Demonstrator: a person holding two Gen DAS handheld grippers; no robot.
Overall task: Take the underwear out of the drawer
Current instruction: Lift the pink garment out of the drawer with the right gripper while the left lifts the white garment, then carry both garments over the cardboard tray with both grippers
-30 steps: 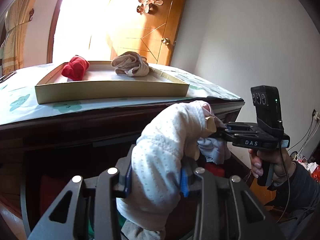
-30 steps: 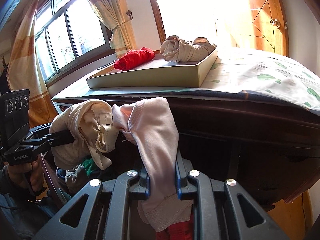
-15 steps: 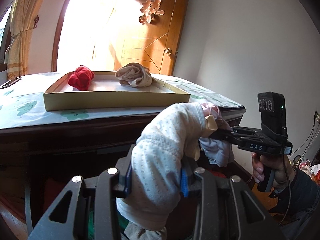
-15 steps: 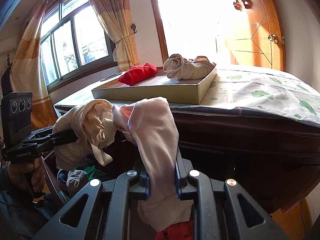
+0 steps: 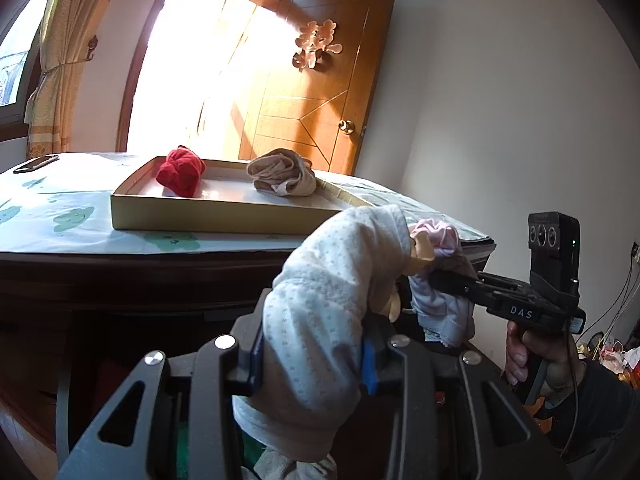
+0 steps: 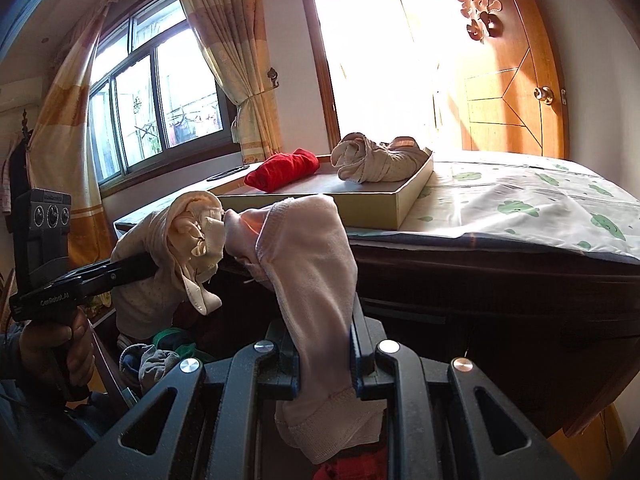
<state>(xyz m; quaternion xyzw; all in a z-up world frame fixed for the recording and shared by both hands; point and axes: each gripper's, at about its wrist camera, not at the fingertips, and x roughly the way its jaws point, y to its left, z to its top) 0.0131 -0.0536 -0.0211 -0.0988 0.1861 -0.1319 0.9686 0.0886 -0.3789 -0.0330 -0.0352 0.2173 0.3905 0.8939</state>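
Observation:
My left gripper (image 5: 312,360) is shut on a white dotted pair of underwear (image 5: 320,300) that bulges up between its blue pads. My right gripper (image 6: 324,360) is shut on a pale pink pair (image 6: 308,264) that drapes over its fingers. Each gripper shows in the other's view: the right gripper (image 5: 438,278) to the right, the left gripper (image 6: 154,266) to the left. The two garments hang side by side, touching, in front of the dark dresser. Below them the open drawer (image 6: 160,356) holds green and grey clothes.
On the dresser's green-patterned cover (image 6: 520,200) stands a shallow cardboard tray (image 5: 220,216) with a red bundle (image 5: 181,170) and a beige bundle (image 5: 282,176) in it. A dark phone (image 5: 36,163) lies far left. A wooden door (image 5: 316,112) is behind.
Both grippers have tipped upward a little, so the tray sits lower in each view. Each garment stays gripped as before.

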